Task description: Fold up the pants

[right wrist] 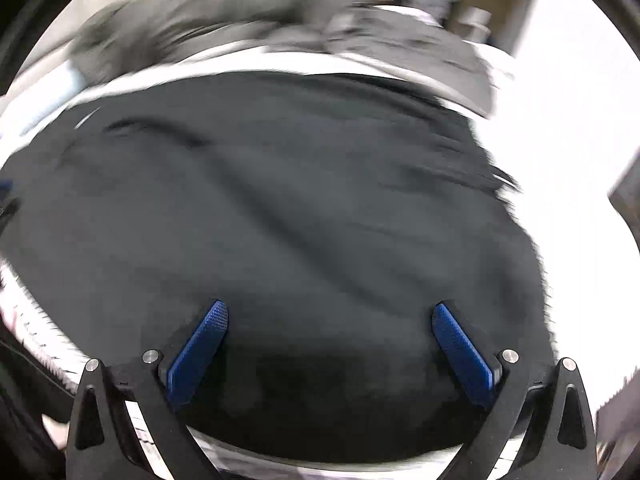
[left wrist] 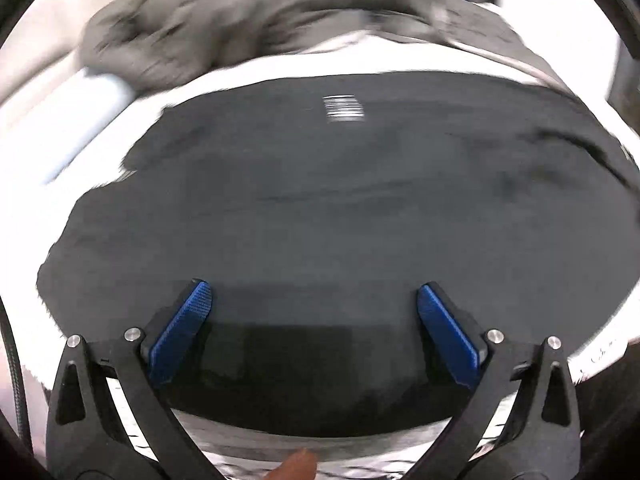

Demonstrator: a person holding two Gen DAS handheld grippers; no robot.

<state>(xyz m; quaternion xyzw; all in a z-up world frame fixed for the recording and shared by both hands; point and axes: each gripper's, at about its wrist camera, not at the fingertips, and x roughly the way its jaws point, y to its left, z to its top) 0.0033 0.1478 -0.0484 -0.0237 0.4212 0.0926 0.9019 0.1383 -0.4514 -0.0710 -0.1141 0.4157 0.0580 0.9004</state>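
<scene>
The dark pants (left wrist: 320,208) lie spread flat on a white surface (left wrist: 36,140) and fill most of the left wrist view. A small white striped label (left wrist: 343,108) sits on the cloth near its far edge. My left gripper (left wrist: 314,296) is open and empty, its blue pads (left wrist: 182,332) wide apart just above the near part of the cloth. The same pants (right wrist: 288,220) fill the right wrist view, with soft creases. My right gripper (right wrist: 330,312) is open and empty over the near part of the cloth. Both views are blurred by motion.
A crumpled grey garment (left wrist: 240,24) lies on the white surface beyond the pants, and it also shows in the right wrist view (right wrist: 224,12). A light blue item (left wrist: 96,104) lies at the left. Dark furniture (right wrist: 480,8) stands at the far right.
</scene>
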